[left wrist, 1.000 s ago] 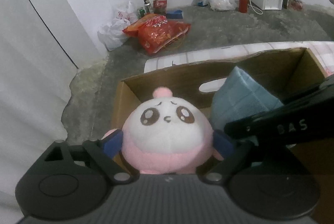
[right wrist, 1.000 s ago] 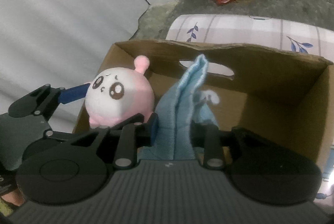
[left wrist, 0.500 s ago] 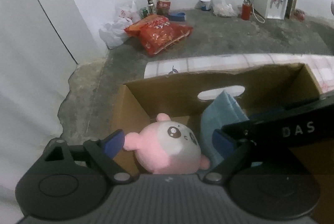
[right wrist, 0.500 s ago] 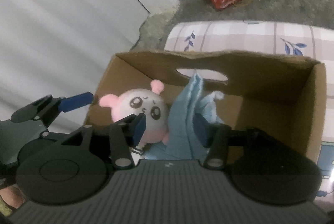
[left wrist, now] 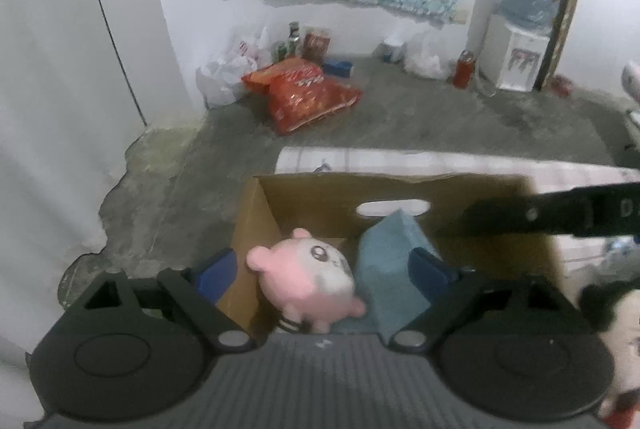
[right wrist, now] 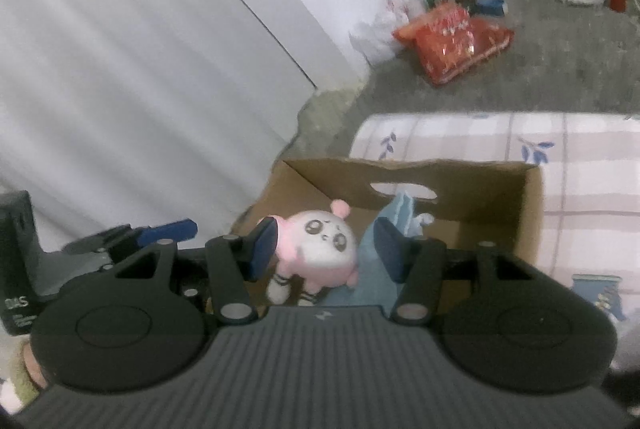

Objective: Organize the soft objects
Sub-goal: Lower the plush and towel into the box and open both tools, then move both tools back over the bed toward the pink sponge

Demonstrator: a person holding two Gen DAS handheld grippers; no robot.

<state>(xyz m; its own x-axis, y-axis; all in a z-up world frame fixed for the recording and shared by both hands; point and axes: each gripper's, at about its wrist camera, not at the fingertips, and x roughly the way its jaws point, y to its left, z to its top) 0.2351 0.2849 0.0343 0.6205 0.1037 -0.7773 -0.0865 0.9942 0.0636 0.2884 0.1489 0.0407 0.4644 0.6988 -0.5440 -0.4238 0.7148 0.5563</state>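
Right now my left gripper (left wrist: 324, 271) has its jaws spread wide, holding nothing; blue pads flank the pink plush (left wrist: 306, 285) without touching it. My right gripper (right wrist: 326, 247) has just been opening, jaws part-way apart, empty too; plush and blue towel (right wrist: 396, 229) sit past the pads, no contact. Plush lies loose in the cardboard box (left wrist: 340, 195), left end, tipped on its side in the left view, face toward the right camera, striped feet toward me. Towel stands bunched just right of the plush, touching it, its top near the handle cutout (left wrist: 394, 208) in the far wall. Right half of the box floor looks bare. Box rests on a checked floral sheet (right wrist: 580, 157). My right gripper's body crosses the left view as a dark bar over the box's right side. Another plush with dark hair (left wrist: 616, 325) sits at the lower right edge of the left view, outside the box. Beyond: concrete floor, red snack bags (left wrist: 308, 95), water dispenser (left wrist: 520, 45) at the wall. Both views slightly blurred.
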